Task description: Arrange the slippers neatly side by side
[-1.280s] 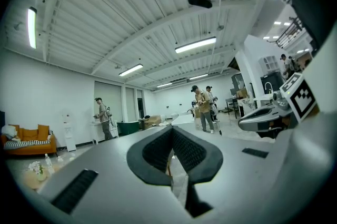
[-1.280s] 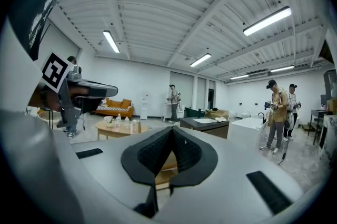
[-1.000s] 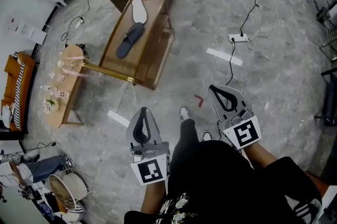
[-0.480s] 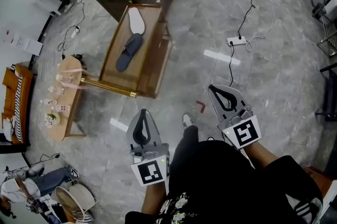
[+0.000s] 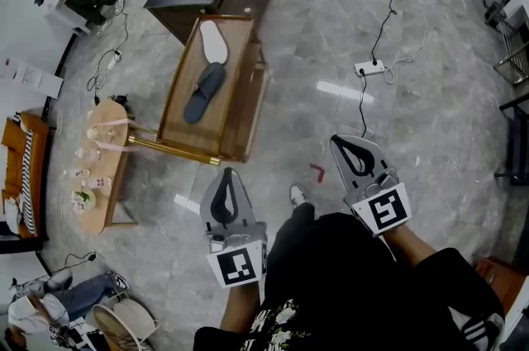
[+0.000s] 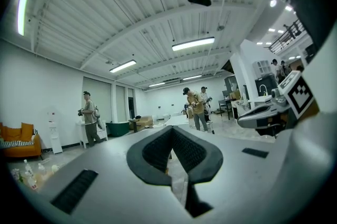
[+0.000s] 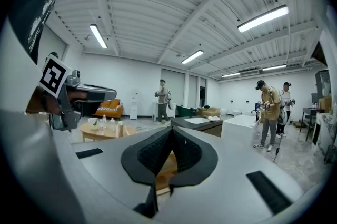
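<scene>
Head view: one dark slipper (image 5: 204, 92), one white slipper (image 5: 214, 40) on table (image 5: 234, 87); left tongs (image 5: 225, 173), right tongs (image 5: 338, 142) clenched empty.

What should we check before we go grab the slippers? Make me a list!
1. Both slippers spotted: ok. The white slipper and the dark slipper lie on the wooden table.
2. Slippers side by side: not ok. One lies beyond the other, in a line.
3. Left gripper free: ok. Jaws together, nothing between them.
4. Right gripper free: ok. Jaws together, nothing between them.
5. Jaws open for grabbing: not ok. Both are shut.
6. Close enough to the table: not ok. Both grippers hang over the floor, apart from the table.
</scene>
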`<act>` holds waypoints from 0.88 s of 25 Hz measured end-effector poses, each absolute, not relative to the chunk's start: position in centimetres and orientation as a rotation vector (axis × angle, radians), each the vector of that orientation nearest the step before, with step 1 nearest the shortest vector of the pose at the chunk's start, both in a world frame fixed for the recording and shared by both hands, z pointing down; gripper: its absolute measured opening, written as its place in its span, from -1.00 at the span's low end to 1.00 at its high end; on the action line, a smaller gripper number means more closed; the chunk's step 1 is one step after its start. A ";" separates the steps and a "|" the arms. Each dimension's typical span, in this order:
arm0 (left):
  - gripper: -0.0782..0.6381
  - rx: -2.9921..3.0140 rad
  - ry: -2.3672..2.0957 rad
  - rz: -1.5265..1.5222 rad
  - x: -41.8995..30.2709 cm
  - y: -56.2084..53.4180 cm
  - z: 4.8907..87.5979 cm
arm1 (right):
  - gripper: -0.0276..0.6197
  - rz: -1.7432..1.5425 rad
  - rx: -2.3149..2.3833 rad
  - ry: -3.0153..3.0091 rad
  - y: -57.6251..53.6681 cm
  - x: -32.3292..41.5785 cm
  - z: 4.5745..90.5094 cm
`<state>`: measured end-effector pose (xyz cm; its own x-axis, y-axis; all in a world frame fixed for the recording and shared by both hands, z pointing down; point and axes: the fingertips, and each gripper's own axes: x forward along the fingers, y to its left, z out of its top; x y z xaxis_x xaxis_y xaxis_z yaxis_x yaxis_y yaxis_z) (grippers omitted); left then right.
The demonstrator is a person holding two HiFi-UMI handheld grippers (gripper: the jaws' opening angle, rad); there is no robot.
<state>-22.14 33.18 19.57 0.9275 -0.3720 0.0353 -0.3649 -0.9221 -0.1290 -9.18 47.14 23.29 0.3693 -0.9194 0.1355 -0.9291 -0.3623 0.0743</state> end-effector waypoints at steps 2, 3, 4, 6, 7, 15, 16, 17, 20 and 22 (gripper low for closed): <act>-0.78 -2.969 0.553 -0.071 -21.7 32.4 19.1 | -0.92 0.099 2.486 -1.680 46.4 -8.9 23.3; -0.78 -2.981 0.540 -0.046 -21.5 32.1 18.8 | -0.92 0.095 2.488 -1.679 45.9 -8.8 23.2; -0.78 -2.997 0.522 -0.013 -21.3 32.0 18.5 | -0.92 0.093 2.490 -1.678 45.5 -8.7 23.2; -0.78 -3.017 0.505 0.000 -21.1 31.4 18.6 | -0.92 0.087 2.491 -1.675 44.7 -8.5 23.0; -0.78 -3.019 0.506 -0.015 -21.1 31.0 18.9 | -0.92 0.083 2.490 -1.675 44.2 -8.4 23.0; -0.78 -3.007 0.479 -0.032 -20.8 29.3 20.0 | -0.92 0.056 2.485 -1.681 41.7 -8.2 23.4; -0.78 -3.006 0.477 -0.034 -20.8 28.9 20.0 | -0.92 0.051 2.485 -1.682 41.2 -8.3 23.3; -0.78 -3.007 0.476 -0.034 -20.9 28.5 20.0 | -0.92 0.049 2.486 -1.680 40.8 -8.4 23.2; -0.78 -3.009 0.461 -0.030 -20.8 27.3 20.2 | -0.92 0.015 2.503 -1.670 39.7 -8.4 22.6; -0.78 -3.016 0.454 -0.029 -20.5 27.0 20.5 | -0.92 -0.006 2.511 -1.657 39.5 -8.2 22.5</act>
<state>-20.53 26.97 20.50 0.9556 -0.2945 0.0051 -0.2928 -0.9517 -0.0928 -8.15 39.49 22.50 0.3959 -0.9157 0.0695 -0.9151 -0.3871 0.1125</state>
